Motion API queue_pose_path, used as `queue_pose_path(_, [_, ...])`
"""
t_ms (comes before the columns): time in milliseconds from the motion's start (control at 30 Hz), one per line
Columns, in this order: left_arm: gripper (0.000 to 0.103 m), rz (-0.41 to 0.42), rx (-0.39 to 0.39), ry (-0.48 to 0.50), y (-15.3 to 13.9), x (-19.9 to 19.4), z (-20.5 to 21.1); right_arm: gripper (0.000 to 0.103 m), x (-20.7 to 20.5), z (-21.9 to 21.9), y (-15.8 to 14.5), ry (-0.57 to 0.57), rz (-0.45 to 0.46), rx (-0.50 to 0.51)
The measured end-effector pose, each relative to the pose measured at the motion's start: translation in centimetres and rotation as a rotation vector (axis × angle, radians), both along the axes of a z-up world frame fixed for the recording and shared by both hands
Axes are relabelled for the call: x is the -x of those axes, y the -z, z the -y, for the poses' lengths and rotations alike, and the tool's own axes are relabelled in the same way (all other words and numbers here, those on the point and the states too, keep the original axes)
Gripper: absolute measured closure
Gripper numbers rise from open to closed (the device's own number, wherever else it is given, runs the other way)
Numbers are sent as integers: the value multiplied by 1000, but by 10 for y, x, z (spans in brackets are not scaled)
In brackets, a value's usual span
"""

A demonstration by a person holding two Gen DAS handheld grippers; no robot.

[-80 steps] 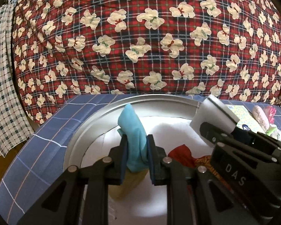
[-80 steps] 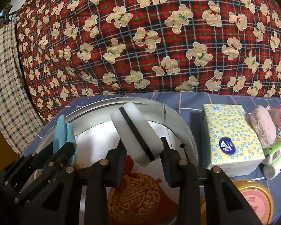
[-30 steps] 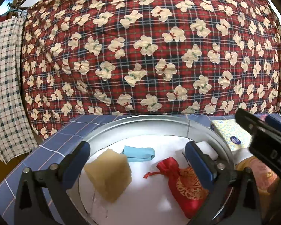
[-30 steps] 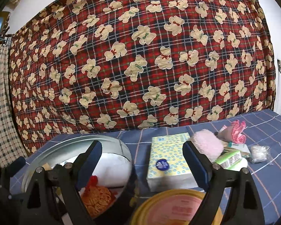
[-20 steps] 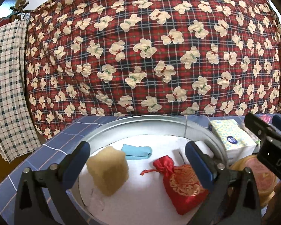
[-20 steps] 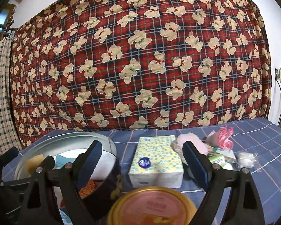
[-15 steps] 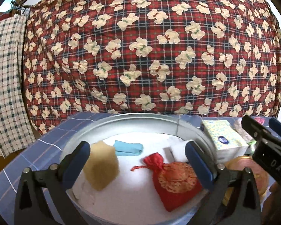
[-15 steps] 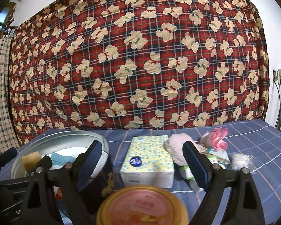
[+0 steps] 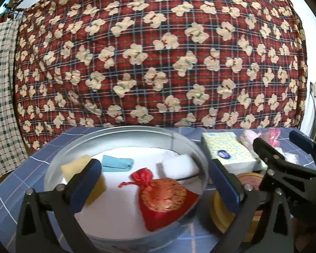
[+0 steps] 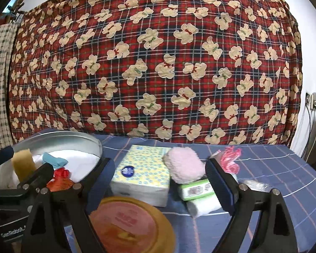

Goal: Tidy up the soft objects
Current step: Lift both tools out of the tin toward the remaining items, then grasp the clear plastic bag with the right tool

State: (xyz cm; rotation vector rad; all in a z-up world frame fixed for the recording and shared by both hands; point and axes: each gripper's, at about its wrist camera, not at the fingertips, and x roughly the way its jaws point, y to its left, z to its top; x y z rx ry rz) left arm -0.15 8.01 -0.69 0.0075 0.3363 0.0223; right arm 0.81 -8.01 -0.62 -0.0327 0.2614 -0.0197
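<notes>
In the round metal tub [image 9: 124,132] near the left edge of the blue checked surface [image 10: 273,168] lie a yellow sponge [image 9: 73,164], a blue cloth [image 9: 117,163], a red pouch [image 9: 162,196] and a white sponge [image 9: 179,164]. Beside it, toward the right edge, wait the tissue pack [image 10: 141,170], the pink puff [image 10: 184,164] and a pink net [image 10: 231,160]. Both your left claw [image 9: 153,187] and right claw [image 10: 158,181] stand wide apart, empty. You seem between picks: next, line the right claw on the puff and close gently around its middle.
</notes>
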Motion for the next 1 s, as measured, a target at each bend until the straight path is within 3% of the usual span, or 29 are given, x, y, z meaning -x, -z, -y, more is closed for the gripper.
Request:
queue_pose_path(333, [0,-12,-3,94,0,3,41,14,-1,54,1,74,-11,15])
queue_pose_path(767, [0,-20,-27,201,2,9,96,14,-13,172,11,236,-120,-120])
queue_pose_path(1000, [0,-38,-46,262,3,10,126,17,-23,187,15,181,-170,-153])
